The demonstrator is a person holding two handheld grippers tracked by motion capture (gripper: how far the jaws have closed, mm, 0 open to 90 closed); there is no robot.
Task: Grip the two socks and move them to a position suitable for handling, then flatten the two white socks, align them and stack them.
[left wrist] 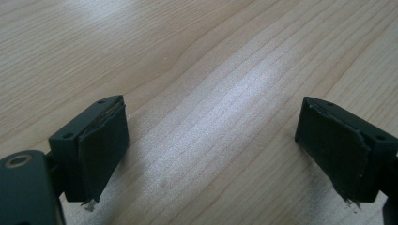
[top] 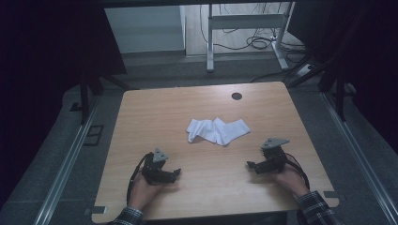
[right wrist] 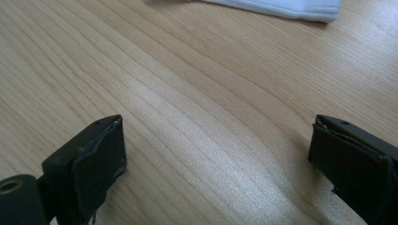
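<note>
The white cloth lies crumpled and partly folded on the tabletop, slightly beyond centre and away from every edge. This placement keeps it within reach of both hands and leaves bare wood on all sides for spreading or folding. In the right gripper view one ribbed edge of the cloth appears at the top, well ahead of the jaws, with nothing touching it

The left gripper rests low on the near left of the tabletop, held in the person's left hand, and points toward the middle. Its jaws stand spread wide; the left gripper view shows plain wood grain between the two pads, so nothing is grasped

The right gripper sits on the near right in the right hand, mirroring the left and also aimed inward. Its jaws are likewise released and empty

Judgement: both tools are parked symmetrically, apart from the cloth and ready to approach it from either side. A round cable hole lies near the far edge, clear of the working area
</note>
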